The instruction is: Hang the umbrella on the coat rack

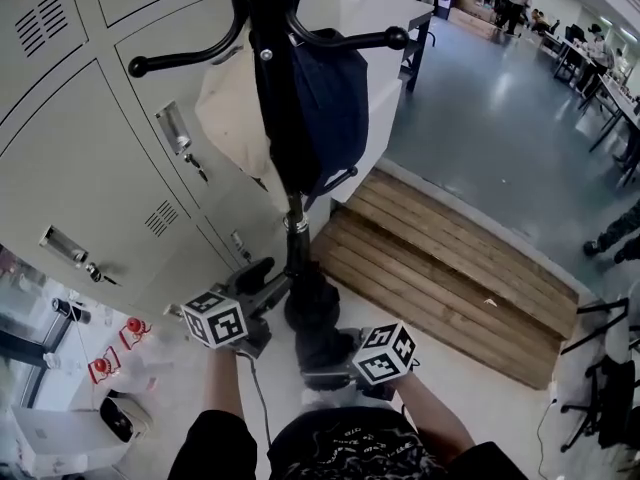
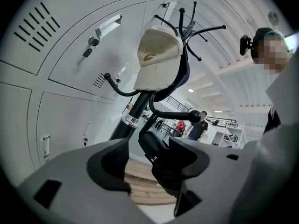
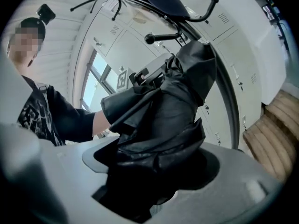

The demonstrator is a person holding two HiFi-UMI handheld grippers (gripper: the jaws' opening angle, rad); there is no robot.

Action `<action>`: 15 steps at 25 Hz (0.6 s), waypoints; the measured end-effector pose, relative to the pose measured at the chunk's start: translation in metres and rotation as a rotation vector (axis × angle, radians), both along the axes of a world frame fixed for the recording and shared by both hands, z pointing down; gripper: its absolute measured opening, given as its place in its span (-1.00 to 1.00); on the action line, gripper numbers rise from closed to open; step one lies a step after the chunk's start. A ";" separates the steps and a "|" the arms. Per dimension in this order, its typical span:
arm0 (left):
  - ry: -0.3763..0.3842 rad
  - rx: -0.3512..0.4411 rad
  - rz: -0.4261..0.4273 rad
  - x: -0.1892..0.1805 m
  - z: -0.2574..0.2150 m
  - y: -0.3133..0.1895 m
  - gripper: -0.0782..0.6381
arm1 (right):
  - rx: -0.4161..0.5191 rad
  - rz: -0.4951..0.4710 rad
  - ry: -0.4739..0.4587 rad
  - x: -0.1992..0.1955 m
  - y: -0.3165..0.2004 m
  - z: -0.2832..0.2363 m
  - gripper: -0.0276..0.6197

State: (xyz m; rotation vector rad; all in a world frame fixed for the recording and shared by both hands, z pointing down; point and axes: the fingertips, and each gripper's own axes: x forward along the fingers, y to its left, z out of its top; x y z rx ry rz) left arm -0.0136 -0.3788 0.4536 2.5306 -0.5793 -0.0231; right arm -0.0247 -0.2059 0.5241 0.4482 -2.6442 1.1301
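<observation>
Carefully, my right gripper (image 3: 154, 171) clamped on the umbrella (image 1: 312, 308), left gripper (image 2: 149, 176) apart, I should raise it to a hook (image 1: 395, 38).

Pale lockers (image 1: 90, 158), wooden pallet (image 1: 450, 268), cream cap (image 2: 158, 55), navy bag (image 1: 332, 103)

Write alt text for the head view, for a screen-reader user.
A person holds a folded black umbrella in the right gripper beside the pole of a black coat rack, the left gripper next to it. A cream cap and dark bag hang on the rack; grey lockers left, wooden platform right.
</observation>
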 end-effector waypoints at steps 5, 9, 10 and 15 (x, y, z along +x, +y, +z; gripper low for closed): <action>0.019 -0.042 0.053 0.002 0.014 0.011 -0.05 | 0.038 -0.007 0.141 0.013 -0.008 0.034 0.20; 0.004 -0.052 0.070 -0.001 0.025 0.018 -0.05 | 0.048 -0.019 0.213 0.016 -0.014 0.055 0.12; 0.002 -0.056 0.064 -0.001 0.026 0.019 -0.05 | 0.052 -0.024 0.225 0.016 -0.015 0.058 0.11; 0.024 -0.070 0.036 0.005 0.033 0.017 -0.05 | 0.067 -0.021 0.289 0.024 -0.023 0.070 0.09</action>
